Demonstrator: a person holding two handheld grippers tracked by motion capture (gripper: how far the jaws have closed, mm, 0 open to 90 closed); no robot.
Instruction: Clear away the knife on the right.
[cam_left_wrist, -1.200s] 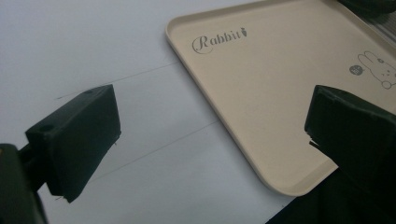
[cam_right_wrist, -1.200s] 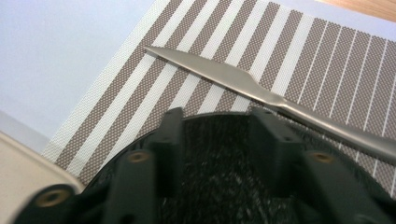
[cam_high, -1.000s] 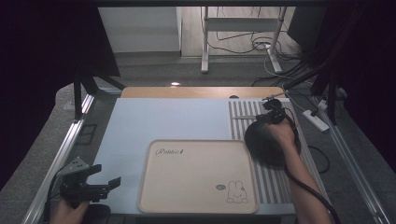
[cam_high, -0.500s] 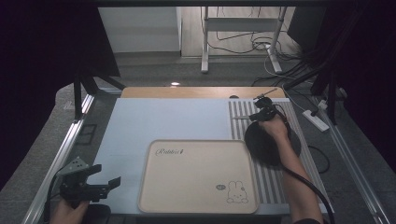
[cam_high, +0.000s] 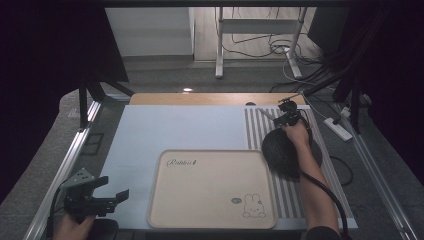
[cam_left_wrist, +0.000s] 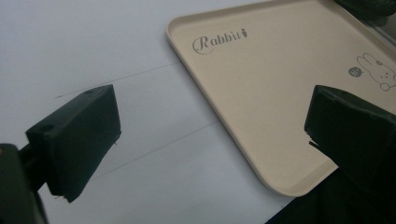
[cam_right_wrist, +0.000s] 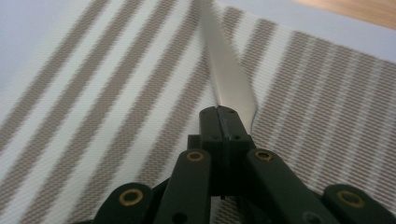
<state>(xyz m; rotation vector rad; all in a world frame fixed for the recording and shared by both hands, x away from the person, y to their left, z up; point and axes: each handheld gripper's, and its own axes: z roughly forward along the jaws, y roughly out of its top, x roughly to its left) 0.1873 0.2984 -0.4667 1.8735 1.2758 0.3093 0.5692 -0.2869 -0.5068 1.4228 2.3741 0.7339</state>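
Over striped mat's (cam_high: 260, 131) far edge, right gripper (cam_right_wrist: 227, 122) clamped on knife (cam_right_wrist: 229, 74); left gripper (cam_left_wrist: 210, 135) agape beside tray (cam_left_wrist: 261, 93).

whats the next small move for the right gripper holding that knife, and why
Probably lower it gently and set the knife flat on the striped mat, then open. The right gripper is shut on the knife's end, the blade points out low over the stripes, and the black plate sits beside the right hand, so there is bare mat to use.
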